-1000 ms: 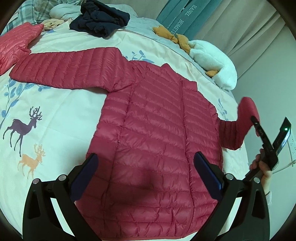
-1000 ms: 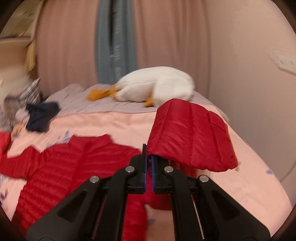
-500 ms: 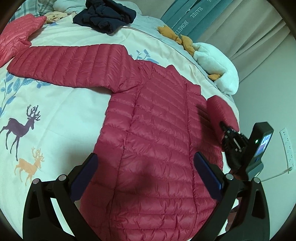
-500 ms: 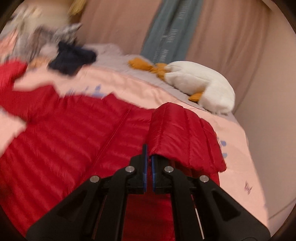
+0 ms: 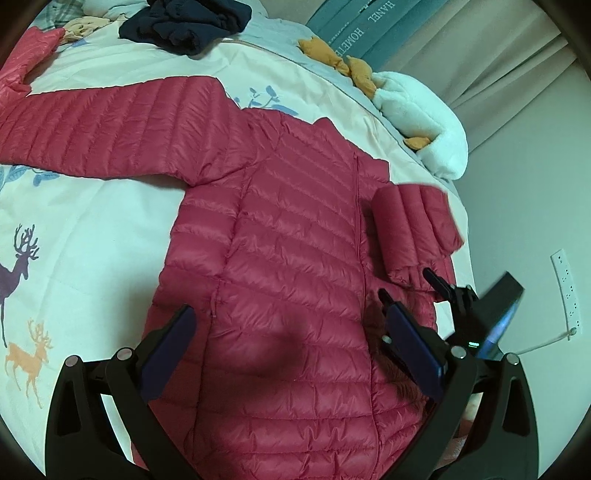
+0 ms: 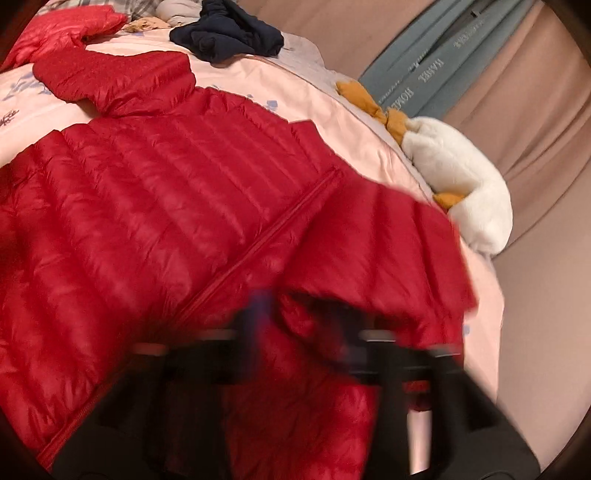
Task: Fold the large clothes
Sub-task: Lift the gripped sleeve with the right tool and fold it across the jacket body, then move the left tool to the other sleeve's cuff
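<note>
Spreading right fingers beside sleeve

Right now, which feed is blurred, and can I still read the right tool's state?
Right wrist view: motion blur smears the right tool and folded sleeve. Left wrist view is sharp: that tool looks open beside the sleeve; a shadow darkens the jacket.

My left wrist view looks steeply down from above the hem of the red jacket, facing up the bed toward the curtains. My right wrist view sits lower and much closer, heavily blurred, facing the same way. Both share the jacket's torso, the dark clothes pile, the white plush toy and the teal curtain.
</note>
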Motion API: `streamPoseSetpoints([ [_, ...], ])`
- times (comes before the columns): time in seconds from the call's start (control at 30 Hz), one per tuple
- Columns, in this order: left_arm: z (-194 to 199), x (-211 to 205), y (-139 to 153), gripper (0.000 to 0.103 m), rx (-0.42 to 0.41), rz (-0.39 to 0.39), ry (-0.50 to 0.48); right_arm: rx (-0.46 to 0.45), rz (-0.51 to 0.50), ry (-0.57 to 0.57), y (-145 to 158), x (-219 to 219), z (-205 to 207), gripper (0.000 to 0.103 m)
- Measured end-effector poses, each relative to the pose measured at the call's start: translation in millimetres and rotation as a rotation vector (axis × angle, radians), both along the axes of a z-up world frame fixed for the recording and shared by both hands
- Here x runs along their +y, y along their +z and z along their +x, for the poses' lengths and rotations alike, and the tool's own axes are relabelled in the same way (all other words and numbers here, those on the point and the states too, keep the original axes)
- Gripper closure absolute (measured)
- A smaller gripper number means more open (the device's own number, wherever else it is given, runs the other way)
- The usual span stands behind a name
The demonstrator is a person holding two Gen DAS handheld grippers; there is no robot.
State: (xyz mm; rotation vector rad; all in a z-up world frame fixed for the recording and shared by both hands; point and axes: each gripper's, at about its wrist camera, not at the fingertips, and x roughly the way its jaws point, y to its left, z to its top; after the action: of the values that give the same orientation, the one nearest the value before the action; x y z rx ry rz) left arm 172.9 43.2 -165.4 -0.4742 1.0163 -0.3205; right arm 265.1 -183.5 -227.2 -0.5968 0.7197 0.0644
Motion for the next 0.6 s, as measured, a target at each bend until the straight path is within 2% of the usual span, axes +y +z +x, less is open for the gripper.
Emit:
streamPoseSetpoints([
  [0.07, 3, -1, -2, 0.001, 0.006, 0.005, 0.0, 0.014, 0.097, 0.007, 9, -9, -8, 0.028],
  [0.17, 12, 0, -6, 0.001, 0.014, -0.03, 0.004, 0.052, 0.324, -0.04, 20, -32, -8, 0.028],
  [0.33, 44, -8, -19, 0.001, 0.083, -0.215, -0.047, 0.04, 0.582, -0.085, 40, -62, -5, 0.028],
  [0.43, 67, -18, -31, 0.001, 0.133, -0.339, -0.076, 0.006, 0.659, -0.112, 50, -78, -9, 0.028],
  [0.6, 93, -35, -60, 0.001, 0.213, -0.568, -0.062, -0.026, 0.699, -0.158, 56, -103, -18, 0.028],
])
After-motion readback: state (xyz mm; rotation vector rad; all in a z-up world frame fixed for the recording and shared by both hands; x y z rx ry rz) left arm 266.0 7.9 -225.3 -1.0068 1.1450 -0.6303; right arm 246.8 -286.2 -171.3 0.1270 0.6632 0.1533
